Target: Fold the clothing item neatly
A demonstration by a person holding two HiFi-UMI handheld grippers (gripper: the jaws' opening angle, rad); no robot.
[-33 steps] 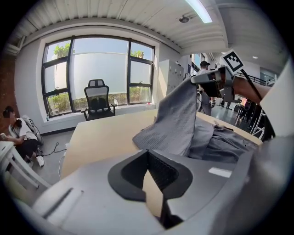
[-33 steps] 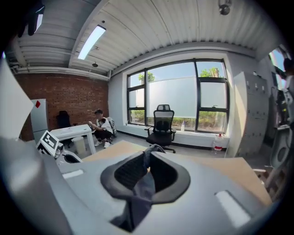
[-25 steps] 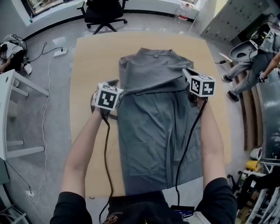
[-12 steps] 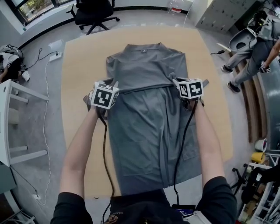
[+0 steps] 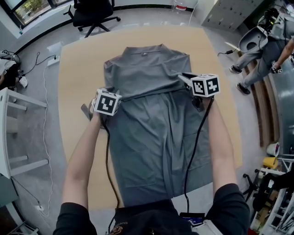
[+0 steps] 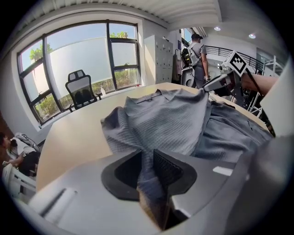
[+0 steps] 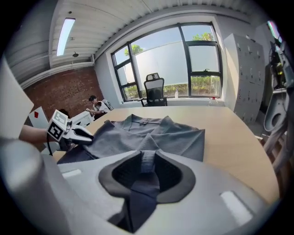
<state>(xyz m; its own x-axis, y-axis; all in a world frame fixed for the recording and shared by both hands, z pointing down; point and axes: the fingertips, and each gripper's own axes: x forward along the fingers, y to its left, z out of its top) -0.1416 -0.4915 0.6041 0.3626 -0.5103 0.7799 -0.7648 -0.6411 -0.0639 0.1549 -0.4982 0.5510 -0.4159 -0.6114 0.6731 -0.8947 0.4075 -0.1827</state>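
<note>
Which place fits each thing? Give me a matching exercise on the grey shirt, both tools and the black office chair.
Things:
1. grey shirt
2. left tool
3. right tool
4. office chair

Places:
A. on the floor beyond the far edge of the table
B. at the shirt's right edge
C. spread on the table
D. at the shirt's left edge

Pairs: 1-C, 2-D, 3-B, 4-A.
Both tools' jaws have just been opening, with shirt fabric between them.

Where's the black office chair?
In the head view, the office chair stands on the floor at top left, just beyond the far edge of the table.
</note>
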